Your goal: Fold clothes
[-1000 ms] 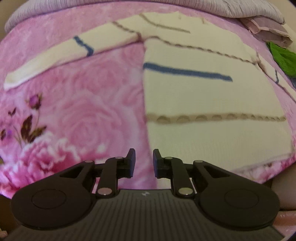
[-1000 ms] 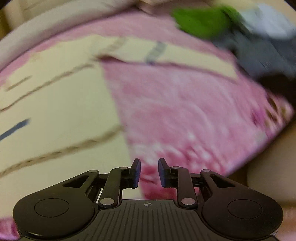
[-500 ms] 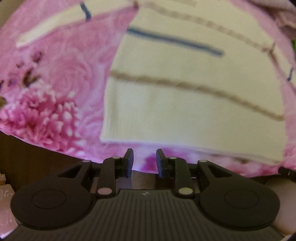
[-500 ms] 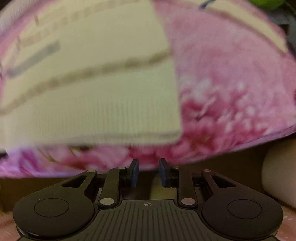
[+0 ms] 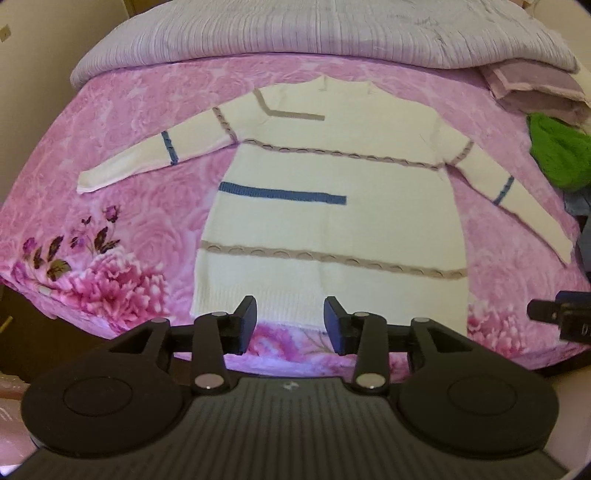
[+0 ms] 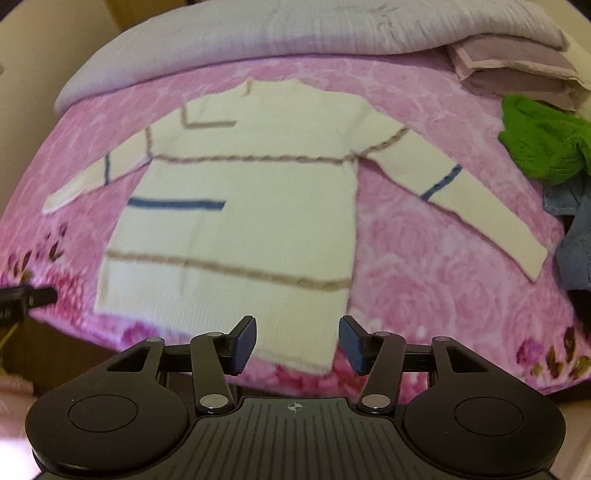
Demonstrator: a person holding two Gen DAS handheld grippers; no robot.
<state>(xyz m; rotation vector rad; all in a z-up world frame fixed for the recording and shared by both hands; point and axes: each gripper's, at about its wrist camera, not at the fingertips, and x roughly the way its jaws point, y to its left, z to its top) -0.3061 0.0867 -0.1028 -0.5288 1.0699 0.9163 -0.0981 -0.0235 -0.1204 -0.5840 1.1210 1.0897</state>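
A cream sweater [image 5: 332, 206] with tan and blue stripes lies flat on the pink floral bedspread [image 5: 122, 206], sleeves spread to both sides, hem toward me. It also shows in the right wrist view [image 6: 251, 206]. My left gripper [image 5: 290, 325] is open and empty, held back from the bed near the hem. My right gripper [image 6: 297, 343] is open and empty, near the hem's right part. The right gripper's tip shows at the right edge of the left wrist view [image 5: 554, 317].
A grey-lilac quilt [image 5: 332, 33] lies across the back of the bed. A folded mauve cloth [image 6: 517, 70], a green garment [image 6: 543, 144] and blue denim clothes [image 6: 576, 236] are piled at the right. The bed's front edge drops to a dark floor.
Both grippers have pulled back from close over the sweater to beyond the bed's front edge, so the whole sweater is in view. Both have opened wider.
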